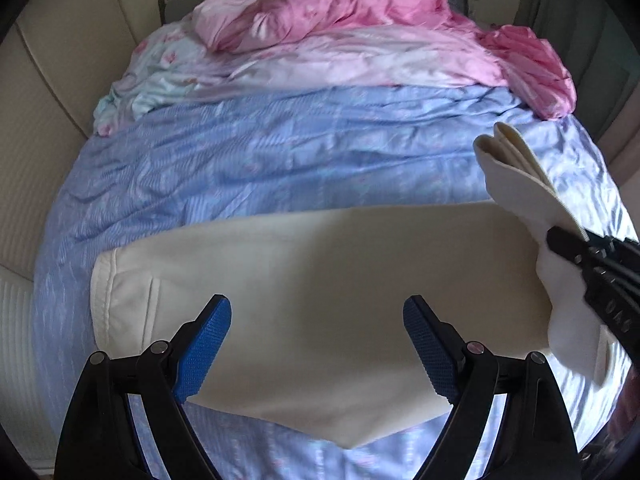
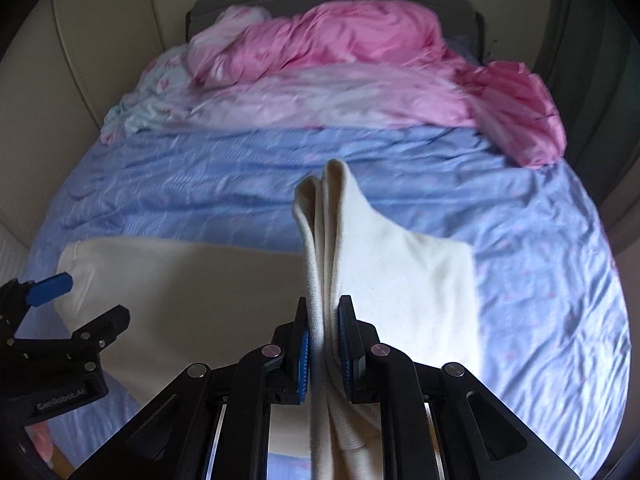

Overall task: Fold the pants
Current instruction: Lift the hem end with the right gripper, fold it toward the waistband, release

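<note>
Right hand-held gripper point(image 2: 323, 344) pinches cream pants point(image 2: 400, 280); left hand-held gripper point(image 1: 316, 344) gapes empty.

One pants point(image 1: 320, 264), two grippers point(image 1: 316, 344)

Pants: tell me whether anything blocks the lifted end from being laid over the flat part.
Nothing visible does. The right gripper pinches the cream pants by one end; the open left gripper hovers over the flat part, touching nothing.
</note>
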The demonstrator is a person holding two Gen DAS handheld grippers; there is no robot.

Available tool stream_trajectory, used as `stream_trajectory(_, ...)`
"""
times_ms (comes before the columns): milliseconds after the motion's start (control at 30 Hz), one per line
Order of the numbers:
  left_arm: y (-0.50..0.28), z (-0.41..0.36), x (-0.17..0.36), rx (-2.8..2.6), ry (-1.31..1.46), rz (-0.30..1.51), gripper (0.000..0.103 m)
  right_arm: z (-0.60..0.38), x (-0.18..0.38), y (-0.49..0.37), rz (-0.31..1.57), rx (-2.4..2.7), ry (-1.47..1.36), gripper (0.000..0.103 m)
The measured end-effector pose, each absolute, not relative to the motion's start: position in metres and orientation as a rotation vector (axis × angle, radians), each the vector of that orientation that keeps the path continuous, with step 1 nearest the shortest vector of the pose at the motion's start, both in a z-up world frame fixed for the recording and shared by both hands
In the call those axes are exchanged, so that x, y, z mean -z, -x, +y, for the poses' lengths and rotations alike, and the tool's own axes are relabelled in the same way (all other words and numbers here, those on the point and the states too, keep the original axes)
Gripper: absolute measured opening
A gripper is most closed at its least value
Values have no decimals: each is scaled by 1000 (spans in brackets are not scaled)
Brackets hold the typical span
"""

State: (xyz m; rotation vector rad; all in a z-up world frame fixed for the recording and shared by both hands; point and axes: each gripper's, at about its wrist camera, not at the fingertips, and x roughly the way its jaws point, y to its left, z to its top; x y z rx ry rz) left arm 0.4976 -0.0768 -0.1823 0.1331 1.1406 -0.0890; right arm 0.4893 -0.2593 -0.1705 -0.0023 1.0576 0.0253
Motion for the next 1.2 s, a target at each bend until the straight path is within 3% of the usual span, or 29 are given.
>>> stream_trajectory(333, -502, -17, 222, 34, -98, 1203, 88, -194, 229, -508, 1166, -39, -14, 14)
stream_trajectory(967, -510, 34, 236, -20, -47, 1223, 88, -130, 268, -508, 1276, -91, -13, 14)
stream_trajectory(1033, -510, 38, 237, -28, -43, 1225, 88, -124, 273, -510, 1296, -200, -109, 3)
stream_trajectory(1200, -503, 53, 229, -45, -30, 1203, 88, -103, 272, -510, 1283, -206, -108, 5)
